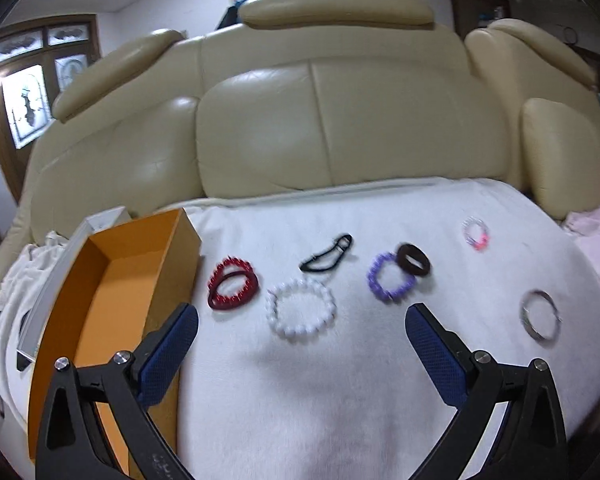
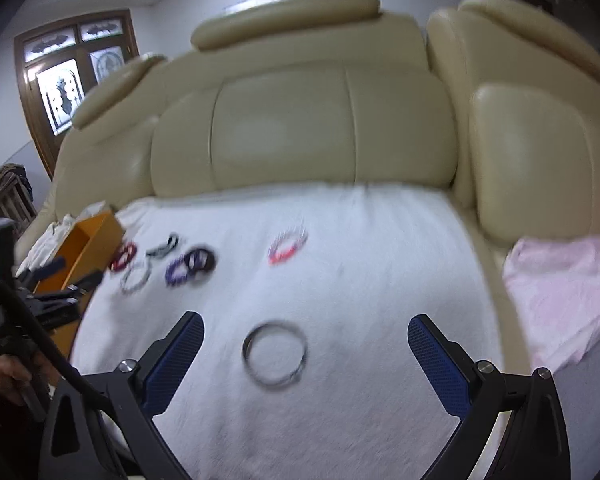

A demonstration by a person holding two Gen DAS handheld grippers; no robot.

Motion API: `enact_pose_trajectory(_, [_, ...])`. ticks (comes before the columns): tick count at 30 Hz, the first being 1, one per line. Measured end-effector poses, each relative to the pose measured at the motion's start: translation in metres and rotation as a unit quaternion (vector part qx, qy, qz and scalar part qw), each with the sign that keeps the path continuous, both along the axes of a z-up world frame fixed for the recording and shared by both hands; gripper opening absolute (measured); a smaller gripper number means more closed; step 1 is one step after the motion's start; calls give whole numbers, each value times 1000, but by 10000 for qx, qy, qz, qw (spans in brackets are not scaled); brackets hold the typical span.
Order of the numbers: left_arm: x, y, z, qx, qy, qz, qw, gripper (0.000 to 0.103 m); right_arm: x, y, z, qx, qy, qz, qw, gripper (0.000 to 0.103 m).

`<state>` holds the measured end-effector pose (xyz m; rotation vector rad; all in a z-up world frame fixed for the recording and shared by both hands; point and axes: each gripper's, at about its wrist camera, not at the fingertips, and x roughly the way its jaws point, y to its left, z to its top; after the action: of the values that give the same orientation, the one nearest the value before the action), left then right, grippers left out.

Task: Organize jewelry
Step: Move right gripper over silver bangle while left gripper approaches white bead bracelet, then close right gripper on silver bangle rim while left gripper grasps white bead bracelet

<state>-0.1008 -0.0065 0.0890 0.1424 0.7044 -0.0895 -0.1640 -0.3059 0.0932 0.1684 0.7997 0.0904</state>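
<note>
You are holding the right gripper spread wide above the silver bangle lying on the white cloth. Your left gripper, equally wide, is hovering near the white bead bracelet, beside the orange box at the cloth's left edge.

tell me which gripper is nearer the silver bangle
Right. The right gripper is open with the silver bangle between its fingers; the left gripper sits over by the orange box.

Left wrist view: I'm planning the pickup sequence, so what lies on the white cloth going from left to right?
orange box → red beaded bracelet → white pearl bracelet → purple bracelet → clear and pink bracelet → silver bangle. The black hair tie overlaps the pearl bracelet's span, and the dark band overlaps the purple one, so both are left out.
</note>
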Motion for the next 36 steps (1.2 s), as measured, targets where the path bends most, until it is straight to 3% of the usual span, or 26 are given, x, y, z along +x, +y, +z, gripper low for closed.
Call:
enact_pose_trajectory(2, [0, 8, -3, -50, 140, 39, 9999, 103, 10, 17, -16, 6, 345, 116, 9993, 103])
enact_pose_trajectory(5, [6, 21, -10, 2, 325, 153, 9994, 103, 23, 38, -41, -531, 664, 263, 9960, 103])
enact_pose_trajectory(8, [14, 46, -15, -395, 588, 384, 9968, 103, 29, 52, -63, -840, 938, 374, 9913, 102])
enact_pose_trajectory(10, [18, 56, -18, -569, 619, 509, 9952, 103, 35, 55, -69, -875, 992, 380, 9905, 102])
enact_pose_trajectory(19, [33, 41, -33, -447, 892, 306, 9945, 103, 47, 49, -78, -845, 1183, 130, 9893, 97])
enact_pose_trajectory(21, [40, 35, -36, -434, 991, 283, 9937, 100, 47, 48, -80, -815, 1241, 108, 9889, 96])
enact_pose_trajectory(25, [61, 23, -51, -376, 1269, 282, 9908, 84, 51, 46, -92, -842, 1482, 55, 9853, 86])
enact_pose_trajectory(30, [86, 17, -71, -521, 1673, 349, 9839, 72, 49, 51, -93, -1029, 1325, 105, 9858, 79])
enact_pose_trajectory(33, [89, 16, -70, -549, 1557, 359, 9856, 67, 47, 56, -90, -1057, 1255, 195, 9863, 65])
enact_pose_trajectory(36, [90, 15, -69, -564, 1506, 335, 9864, 63, 46, 64, -88, -1182, 1204, 249, 9854, 62])
